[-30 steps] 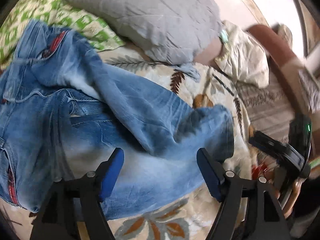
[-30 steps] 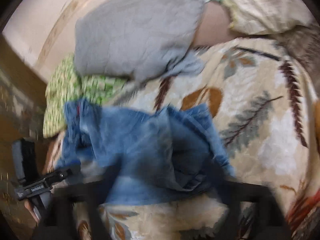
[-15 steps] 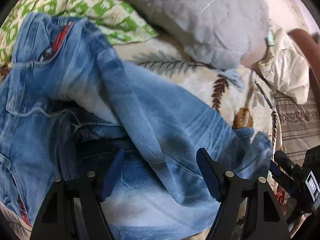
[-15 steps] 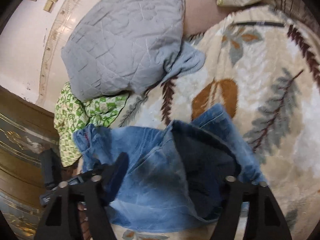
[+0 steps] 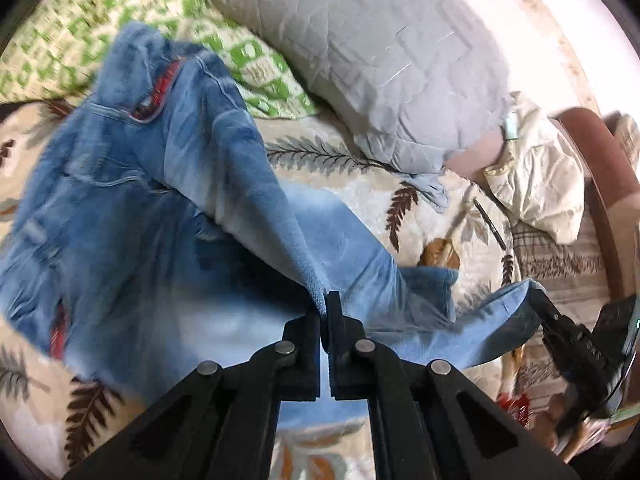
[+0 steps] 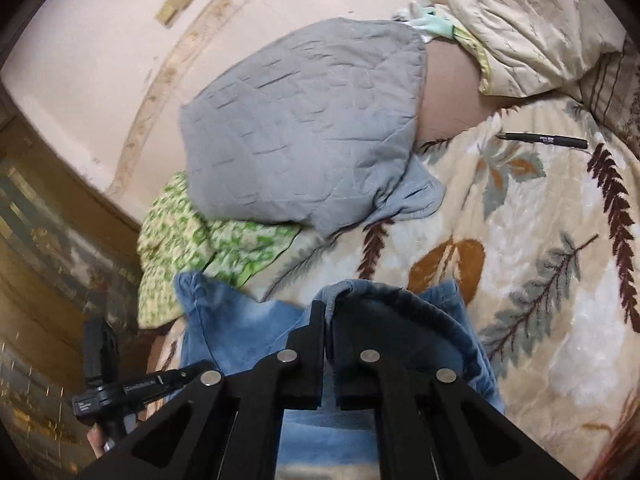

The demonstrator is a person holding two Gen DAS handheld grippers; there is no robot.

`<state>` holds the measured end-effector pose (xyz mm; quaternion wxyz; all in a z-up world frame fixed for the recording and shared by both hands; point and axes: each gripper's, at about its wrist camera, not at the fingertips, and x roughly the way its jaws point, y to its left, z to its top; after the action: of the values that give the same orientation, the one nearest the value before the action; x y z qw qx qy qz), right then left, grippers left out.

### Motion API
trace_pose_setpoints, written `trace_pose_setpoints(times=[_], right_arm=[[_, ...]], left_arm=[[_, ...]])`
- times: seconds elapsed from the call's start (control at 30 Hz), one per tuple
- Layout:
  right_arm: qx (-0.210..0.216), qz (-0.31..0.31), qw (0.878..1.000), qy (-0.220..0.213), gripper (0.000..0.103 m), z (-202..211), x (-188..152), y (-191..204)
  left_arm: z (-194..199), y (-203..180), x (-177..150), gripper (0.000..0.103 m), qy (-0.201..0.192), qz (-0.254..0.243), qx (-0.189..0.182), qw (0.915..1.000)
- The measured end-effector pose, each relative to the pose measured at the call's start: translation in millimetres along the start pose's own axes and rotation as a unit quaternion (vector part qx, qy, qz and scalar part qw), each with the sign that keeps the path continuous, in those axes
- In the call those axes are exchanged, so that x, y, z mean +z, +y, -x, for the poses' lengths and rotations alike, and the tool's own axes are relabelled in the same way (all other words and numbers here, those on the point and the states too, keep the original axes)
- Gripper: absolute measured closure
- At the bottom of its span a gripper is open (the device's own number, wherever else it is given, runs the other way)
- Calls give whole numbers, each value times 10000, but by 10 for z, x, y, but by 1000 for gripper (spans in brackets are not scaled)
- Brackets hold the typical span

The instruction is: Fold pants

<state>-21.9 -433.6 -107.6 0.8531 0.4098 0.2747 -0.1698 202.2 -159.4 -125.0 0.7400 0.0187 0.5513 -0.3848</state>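
Observation:
Blue jeans lie crumpled on a leaf-patterned blanket, waistband with red trim toward the upper left. My left gripper is shut on a ridge of denim along one leg, which pulls up into a taut fold. In the right wrist view my right gripper is shut on the hem end of the jeans, the cloth bunched over the fingertips. The right gripper also shows at the right edge of the left wrist view, holding the leg end. The left gripper appears low on the left in the right wrist view.
A grey quilted pillow and a green patterned cloth lie beyond the jeans. A cream pillow sits at the far right, and a black pen rests on the blanket. A wooden headboard stands on the left.
Both grippers went from wide open to shut, each pinching denim. The jeans fabric has lifted into folds under both grips.

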Motion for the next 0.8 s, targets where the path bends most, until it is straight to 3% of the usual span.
trace_pose_setpoints(times=[0.1,0.2,0.27,0.33,0.4,0.43,0.47,0.53,0.63,0.7,0.8], right_arm=[[-346,-26,9984,447,100,14,-195,-87],[-350,-283,9950,886,98,-35,-392,-240],[-381,-331,9939,979,97,-39,-476,-267],[-141,-437,9954,839,91,36,-483,-288],[-208,-550,9957,714,46,130,-486,-331],[-273,-631,9950,718,6,163,-490,-365],[-309,-735,9949,623,2,202,-493,-408],[-410,-878,9936,585,2,219,-480,-502],[-364,-1413,9849,928,4,81,-553,-752],[-223,-1694,9781,1189,5,-37,-598,-866],[52,-1903,9714,1421,8,-157,-660,-901]], left_arm=[[-42,57,-333,101,84,-134,194,9997],[-278,118,-535,101,319,-256,481,9980],[-356,169,-588,99,470,-242,453,9976],[-349,198,-630,87,560,-209,298,9978],[-326,155,-684,52,677,-239,-9,9974],[-291,128,-708,46,663,-272,-111,9974],[-258,91,-717,41,611,-280,-194,9975],[-176,-15,-729,41,569,-340,-409,9970],[-120,-221,-709,39,639,-430,-717,9944],[-133,-333,-689,32,740,-461,-739,9934],[-220,-330,-652,32,913,-269,-684,9931]])
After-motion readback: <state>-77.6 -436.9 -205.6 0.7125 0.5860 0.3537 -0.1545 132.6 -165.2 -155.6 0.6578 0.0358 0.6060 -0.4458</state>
